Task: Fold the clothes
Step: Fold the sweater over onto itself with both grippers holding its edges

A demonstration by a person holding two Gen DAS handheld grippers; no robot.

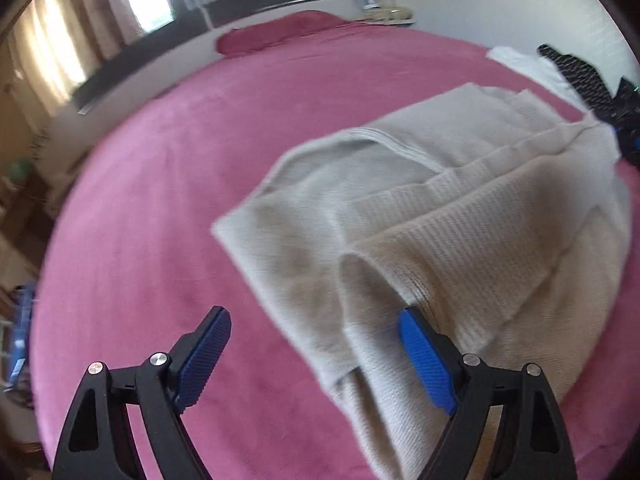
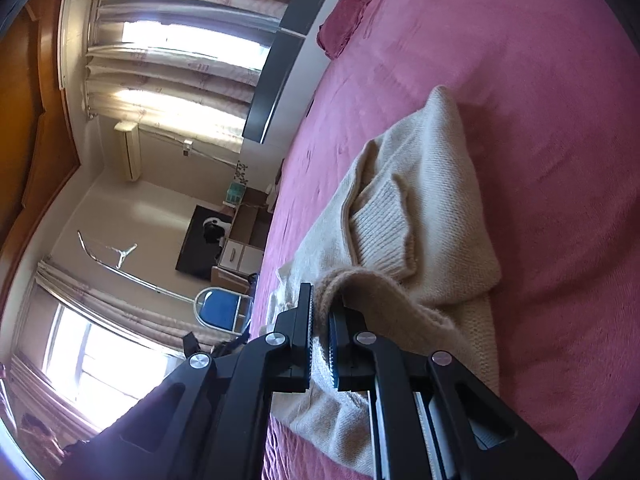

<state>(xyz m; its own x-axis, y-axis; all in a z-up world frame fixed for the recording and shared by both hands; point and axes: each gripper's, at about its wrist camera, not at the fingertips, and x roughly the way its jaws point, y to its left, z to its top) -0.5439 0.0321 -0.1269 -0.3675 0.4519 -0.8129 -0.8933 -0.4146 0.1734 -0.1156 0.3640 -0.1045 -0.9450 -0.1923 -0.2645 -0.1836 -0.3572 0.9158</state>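
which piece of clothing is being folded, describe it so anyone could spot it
Find the pink bed. On it lies a cream knit sweater, one edge pinched in the right tongs. It is ribbed and beige, unlike the white cloth behind it.

The sweater is cream knit cloth, matt and slightly fuzzy, with ribbed cuffs and a finer, flatter weave across the body. The bed cover beneath it is pink plush cloth, soft and velvety with a short nap. The left gripper has matt black plastic arms, shiny round metal rivets and blue fingers with a fine ridged, rubbery texture. The curtains are thin, pleated cloth.
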